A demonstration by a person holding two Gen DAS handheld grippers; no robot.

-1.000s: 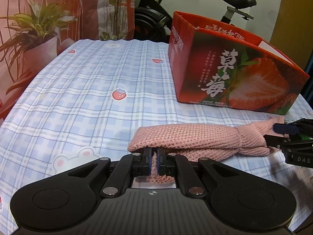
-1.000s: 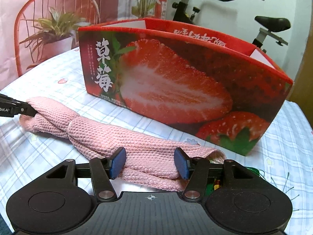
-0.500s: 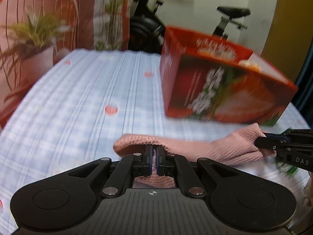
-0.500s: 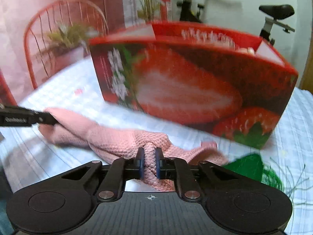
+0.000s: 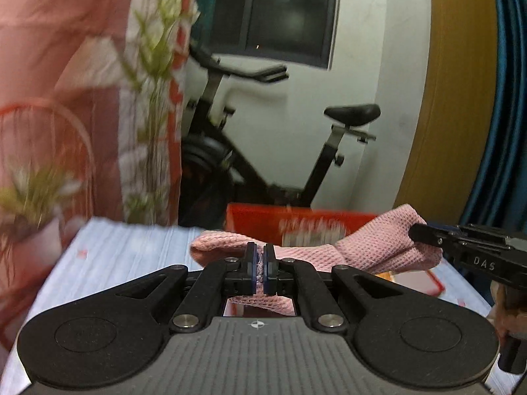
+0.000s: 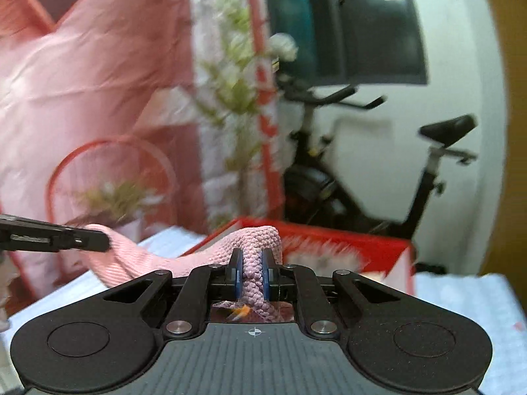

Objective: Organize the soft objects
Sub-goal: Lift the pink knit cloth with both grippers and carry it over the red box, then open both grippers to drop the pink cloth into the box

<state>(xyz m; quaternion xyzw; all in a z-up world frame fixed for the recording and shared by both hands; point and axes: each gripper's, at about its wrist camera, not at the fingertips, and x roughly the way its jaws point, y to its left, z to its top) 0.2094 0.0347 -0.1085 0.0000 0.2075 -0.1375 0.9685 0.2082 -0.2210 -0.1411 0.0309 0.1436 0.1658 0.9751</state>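
A pink knitted cloth (image 5: 372, 247) hangs stretched between both grippers, lifted off the table. My left gripper (image 5: 260, 271) is shut on one end of it. My right gripper (image 6: 253, 278) is shut on a bunched fold of the cloth (image 6: 260, 247) at the other end. The right gripper also shows at the right of the left wrist view (image 5: 467, 247), and the left gripper at the left of the right wrist view (image 6: 56, 238). The red strawberry box (image 5: 263, 222) stands open just behind the cloth; it also shows in the right wrist view (image 6: 372, 242).
The table with its blue checked cloth (image 5: 125, 253) lies below. A black exercise bike (image 5: 280, 151) stands behind the table. Pink curtains (image 6: 82, 75), a potted plant (image 6: 112, 197) and a red wire chair back (image 6: 108, 151) are at the left.
Both grippers have risen with the pink cloth, lifting it from the table to about the level of the box's rim. The right gripper, open one second ago, has shut on the cloth.
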